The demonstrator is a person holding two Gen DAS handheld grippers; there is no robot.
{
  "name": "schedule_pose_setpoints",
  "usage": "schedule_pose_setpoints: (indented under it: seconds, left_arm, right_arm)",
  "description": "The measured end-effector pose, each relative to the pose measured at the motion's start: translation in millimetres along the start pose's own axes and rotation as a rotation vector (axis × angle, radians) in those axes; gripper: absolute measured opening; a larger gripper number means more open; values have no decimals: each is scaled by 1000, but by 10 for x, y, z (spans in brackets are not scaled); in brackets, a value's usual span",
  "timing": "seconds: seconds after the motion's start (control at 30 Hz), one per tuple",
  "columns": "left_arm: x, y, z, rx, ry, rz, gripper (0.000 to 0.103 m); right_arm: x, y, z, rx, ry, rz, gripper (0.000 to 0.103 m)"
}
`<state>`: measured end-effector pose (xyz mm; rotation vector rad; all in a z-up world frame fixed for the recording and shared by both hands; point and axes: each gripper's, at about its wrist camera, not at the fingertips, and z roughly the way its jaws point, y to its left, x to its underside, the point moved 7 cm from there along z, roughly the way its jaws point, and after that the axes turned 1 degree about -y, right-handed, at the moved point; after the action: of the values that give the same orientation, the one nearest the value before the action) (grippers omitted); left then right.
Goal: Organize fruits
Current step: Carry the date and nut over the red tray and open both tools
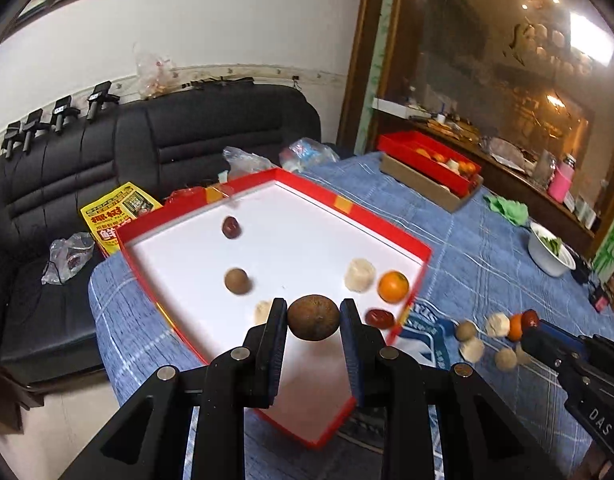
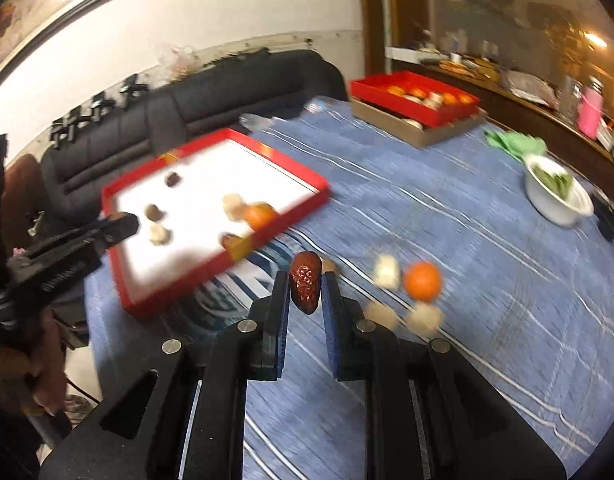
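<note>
Brown and round, a longan-like fruit (image 1: pixel 313 317) sits pinched between the two pads of the left gripper (image 1: pixel 313 318), whose jaws are parted only as wide as the fruit itself, held above the near end of the red tray (image 1: pixel 417 245). On the tray's white floor lie a dark red date (image 1: pixel 231 227), a second brown fruit (image 1: pixel 237 280), two pale lumps, an orange (image 1: pixel 393 286) and another date (image 1: pixel 379 318) against the right rim.

The right gripper (image 2: pixel 305 289) has its jaws drawn in narrow on a wrinkled red date (image 2: pixel 305 287), gripped upright between the pads over the blue checked tablecloth (image 2: pixel 447 216). Just beyond it, loose on the cloth, lie an orange (image 2: pixel 422 281) and several pale and brown pieces, blurred in this view. The red tray is off to its left.

Farther back on the table stands a second red tray (image 1: pixel 423 160) of fruit on a cardboard box, with a green cloth (image 1: pixel 507 207) and a white bowl (image 1: pixel 551 254) of greens to the right. A black sofa (image 1: pixel 107 168) runs along the wall behind, a yellow packet (image 1: pixel 119 212) resting on its seat.
</note>
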<state>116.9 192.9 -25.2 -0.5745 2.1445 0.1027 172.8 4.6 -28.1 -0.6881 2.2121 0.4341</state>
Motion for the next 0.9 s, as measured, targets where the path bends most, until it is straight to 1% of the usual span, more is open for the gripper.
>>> schedule_pose_setpoints:
  seconds: [0.2, 0.4, 0.57, 0.9]
  left_arm:
    - [-146, 159, 160, -38, 4, -9, 25]
    - [-237, 332, 342, -95, 23, -29, 25]
    - [-295, 448, 499, -136, 41, -40, 25]
    - [-291, 565, 732, -165, 88, -57, 25]
  right_arm:
    - [-250, 399, 245, -74, 5, -28, 15]
    - [-412, 687, 555, -113, 34, -42, 15]
    - [-451, 811, 784, -125, 68, -42, 15]
    - [-415, 918, 1085, -127, 121, -44, 15]
